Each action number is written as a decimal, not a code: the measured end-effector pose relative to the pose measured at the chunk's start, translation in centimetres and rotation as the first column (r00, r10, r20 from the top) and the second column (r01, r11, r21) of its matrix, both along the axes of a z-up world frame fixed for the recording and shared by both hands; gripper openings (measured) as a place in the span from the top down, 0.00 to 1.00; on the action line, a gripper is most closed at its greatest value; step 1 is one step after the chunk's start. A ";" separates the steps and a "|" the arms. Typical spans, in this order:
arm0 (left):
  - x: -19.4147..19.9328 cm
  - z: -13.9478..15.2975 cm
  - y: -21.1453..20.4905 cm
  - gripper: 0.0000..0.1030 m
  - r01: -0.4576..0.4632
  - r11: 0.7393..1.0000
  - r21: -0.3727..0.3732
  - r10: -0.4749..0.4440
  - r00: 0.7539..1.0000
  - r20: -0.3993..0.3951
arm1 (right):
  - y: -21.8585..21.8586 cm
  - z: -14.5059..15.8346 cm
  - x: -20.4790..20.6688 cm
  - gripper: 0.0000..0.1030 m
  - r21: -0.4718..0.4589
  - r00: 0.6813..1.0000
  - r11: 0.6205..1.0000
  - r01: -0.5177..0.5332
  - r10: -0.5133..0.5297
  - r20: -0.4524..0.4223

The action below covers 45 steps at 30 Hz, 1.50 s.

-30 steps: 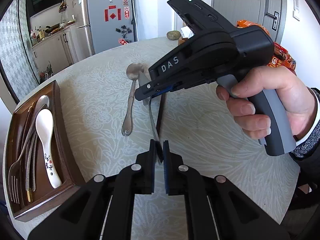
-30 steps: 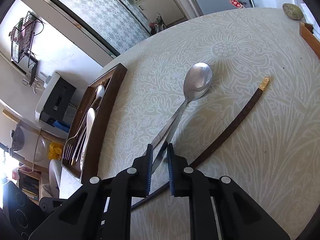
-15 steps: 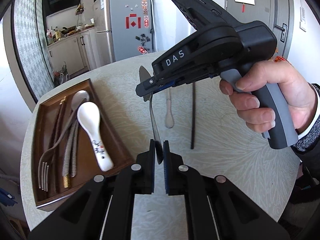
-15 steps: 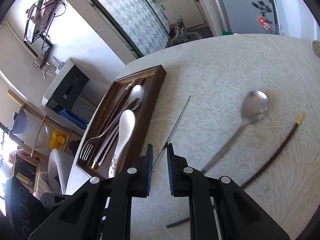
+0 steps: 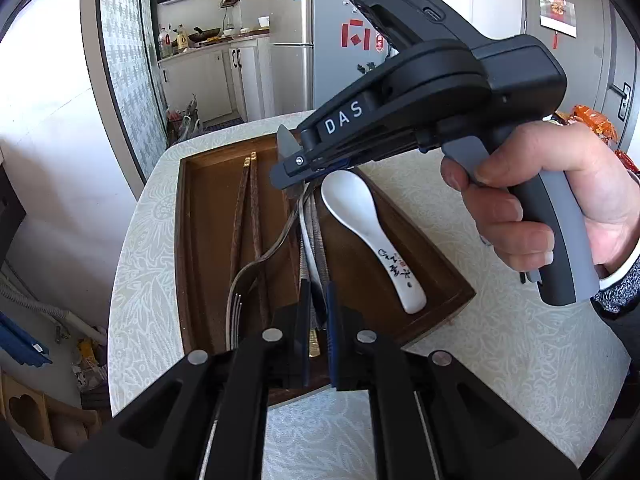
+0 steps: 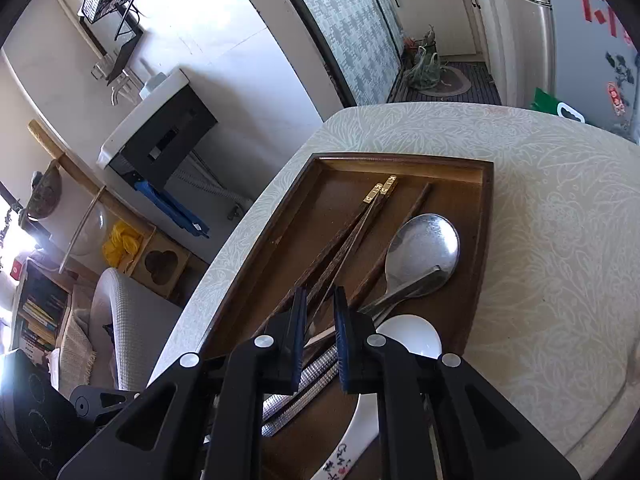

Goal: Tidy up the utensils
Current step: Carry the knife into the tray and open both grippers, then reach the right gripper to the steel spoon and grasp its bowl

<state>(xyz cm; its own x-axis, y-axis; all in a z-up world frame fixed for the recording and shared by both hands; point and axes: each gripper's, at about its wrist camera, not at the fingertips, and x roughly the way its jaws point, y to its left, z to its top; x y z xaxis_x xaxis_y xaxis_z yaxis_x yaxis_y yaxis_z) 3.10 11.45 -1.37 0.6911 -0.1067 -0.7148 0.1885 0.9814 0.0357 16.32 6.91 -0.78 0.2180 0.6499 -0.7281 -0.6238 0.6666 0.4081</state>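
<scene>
Utensils in wooden tray (image 5: 188, 240) — right claw (image 5: 294, 178) lettered "DAS"

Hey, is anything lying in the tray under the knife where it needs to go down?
Yes. Beneath the knife lie the fork handle and the silver chopsticks, with the white spoon just to their right. The tray floor left of the wooden chopsticks is bare.
</scene>
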 end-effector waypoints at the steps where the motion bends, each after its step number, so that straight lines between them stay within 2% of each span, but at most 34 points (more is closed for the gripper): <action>1: 0.1 -0.2 0.1 0.92 -0.003 1.000 0.000 0.003 1.000 -0.005 | 0.3 -0.3 0.1 0.87 -0.007 1.000 1.000 -0.004 0.004 -0.004; 7: 0.7 -1.0 -0.1 0.92 -0.012 1.000 0.015 0.012 1.000 -0.011 | 1.2 -0.9 0.1 0.84 -0.029 0.999 0.999 -0.042 0.042 0.000; 8: 0.6 -0.9 -0.1 0.88 -0.014 1.000 0.011 0.014 1.000 -0.012 | 1.2 -0.9 -0.1 0.79 -0.025 0.999 0.998 -0.051 0.051 0.000; 9: 0.7 -1.0 -0.1 0.84 -0.016 1.000 0.012 0.016 1.000 -0.015 | 1.2 -0.7 -0.4 0.68 -0.029 0.998 0.998 -0.056 0.056 0.008; 10: 0.7 -1.0 -0.2 0.84 -0.016 1.000 0.015 0.016 1.000 -0.012 | 1.0 -0.4 -0.7 0.60 -0.033 0.998 0.998 -0.058 0.058 0.020; 11: 0.8 -1.0 -0.1 0.77 -0.017 1.000 0.020 0.017 1.000 -0.006 | 0.8 0.0 -1.0 0.58 -0.035 0.997 0.997 -0.063 0.064 0.035; 12: 0.5 -0.9 -0.2 0.60 -0.018 1.000 0.023 0.018 1.000 0.008 | 0.5 0.4 -1.3 0.54 -0.034 0.996 0.997 -0.069 0.070 0.049; 13: 0.2 -0.7 -0.2 0.53 -0.024 0.999 0.026 0.023 0.999 0.027 | 0.0 0.7 -1.5 0.49 -0.033 0.996 0.997 -0.071 0.073 0.057; 14: -0.1 -0.4 -0.3 0.47 -0.029 0.999 0.028 0.027 0.999 0.042 | -0.6 1.1 -1.7 0.46 -0.025 0.995 0.997 -0.074 0.076 0.060; 16: -0.7 0.3 -0.5 0.44 -0.020 1.000 0.015 0.019 0.997 0.071 | -2.4 1.8 -2.0 0.41 -0.012 0.994 0.997 -0.078 0.079 0.073; 17: -1.0 0.8 -0.7 0.38 -0.018 1.000 0.007 0.017 0.996 0.087 | -3.4 2.2 -2.0 0.38 -0.022 0.993 0.998 -0.067 0.069 0.095; 19: -1.3 1.6 -1.2 0.36 -0.004 1.000 -0.006 0.005 0.994 0.106 | -6.1 2.8 -1.8 0.38 -0.045 0.990 0.999 -0.029 0.035 0.133; 21: -1.4 2.3 -2.2 0.31 0.024 0.999 -0.036 -0.020 0.993 0.117 | -9.3 3.1 -1.0 0.38 -0.046 0.990 0.999 0.023 -0.016 0.143; 24: -0.8 2.7 -4.5 0.29 0.082 0.994 -0.071 -0.073 0.991 0.114 | -14.3 3.2 0.6 0.38 -0.053 0.982 0.992 0.118 -0.109 0.153; 29: 1.8 1.8 -9.3 0.29 0.156 0.983 -0.093 -0.150 0.986 0.070 | -20.6 0.8 3.1 0.38 -0.074 0.955 0.955 0.287 -0.279 0.103; 32: 3.5 1.3 -12.2 0.29 0.198 0.977 -0.082 -0.194 0.980 0.048 | -22.1 -0.5 3.9 0.38 -0.120 0.937 0.933 0.341 -0.326 0.125; 36: 5.2 0.5 -14.8 0.28 0.229 0.972 -0.057 -0.228 0.973 0.030 | -22.4 -1.6 4.7 0.38 -0.155 0.931 0.921 0.358 -0.337 0.142; 39: 6.4 -0.3 -15.8 0.28 0.226 0.973 -0.047 -0.226 0.974 0.008 | -22.7 -2.3 5.0 0.38 -0.159 0.934 0.924 0.348 -0.327 0.142; 41: 6.8 -0.8 -16.0 0.28 0.221 0.975 -0.028 -0.221 0.975 0.008 | -22.8 -2.5 5.0 0.42 -0.166 0.933 0.923 0.348 -0.326 0.151; 45: 7.1 -1.6 -15.8 0.28 0.225 0.974 -0.039 -0.225 0.974 0.001 | -22.7 -2.9 5.1 0.48 -0.158 0.939 0.929 0.333 -0.312 0.147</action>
